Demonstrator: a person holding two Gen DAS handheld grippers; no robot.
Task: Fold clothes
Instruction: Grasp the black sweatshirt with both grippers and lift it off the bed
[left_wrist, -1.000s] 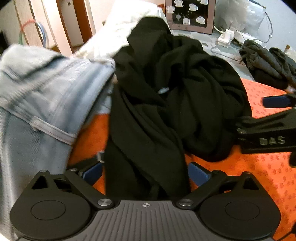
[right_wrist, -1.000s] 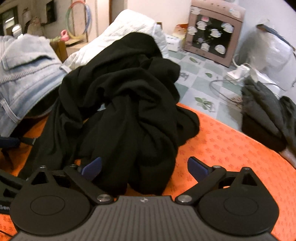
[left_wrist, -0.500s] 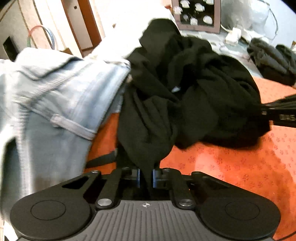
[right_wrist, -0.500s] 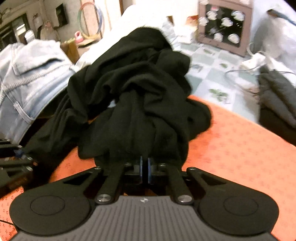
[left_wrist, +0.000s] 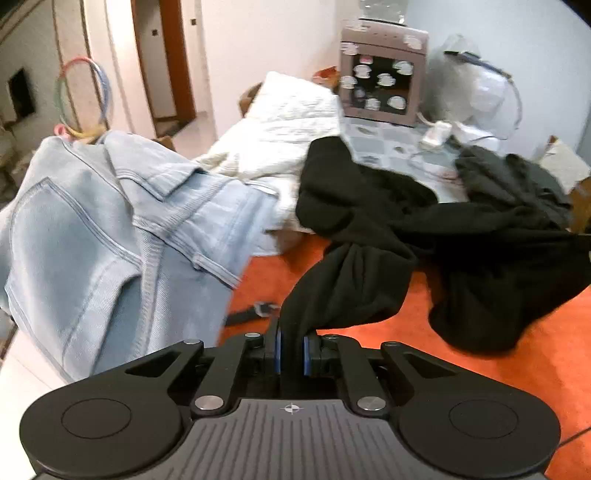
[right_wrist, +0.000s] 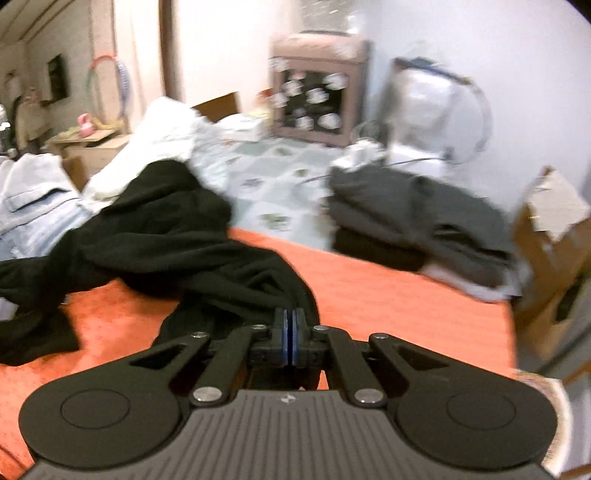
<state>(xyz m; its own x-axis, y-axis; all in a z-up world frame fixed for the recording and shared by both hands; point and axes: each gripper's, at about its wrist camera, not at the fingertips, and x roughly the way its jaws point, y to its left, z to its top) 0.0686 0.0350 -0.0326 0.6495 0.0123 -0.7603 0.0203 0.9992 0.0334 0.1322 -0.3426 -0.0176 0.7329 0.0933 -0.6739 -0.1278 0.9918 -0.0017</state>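
Both tools are clamped on the same black garment (left_wrist: 388, 258) here. In the left wrist view the left tool (left_wrist: 291, 350) sits at the bottom centre with its blue pads pinched on a bunched corner of the fabric. From there the cloth runs up and to the right across the orange surface (left_wrist: 480, 369) toward the right edge of the frame. The rest of it is heaped in the middle, partly draped over the edge of a white quilted blanket (left_wrist: 291, 122).

Light blue jeans (left_wrist: 110, 240) fill the left half of that view, just beside the black pile. A thin dark strap with a metal bit (left_wrist: 255, 310) lies on the orange between them.

In the right wrist view the right tool (right_wrist: 290, 336) is low in the centre, jaws squeezed nearly together on another edge of the black garment (right_wrist: 166, 243), which stretches off to the left. This frame is pretty blurry. A separate dark grey pile of clothes (right_wrist: 413, 221) sits right of centre, past the far edge of the orange, well apart from the black one. A cardboard box (right_wrist: 554, 240) is at the right edge.
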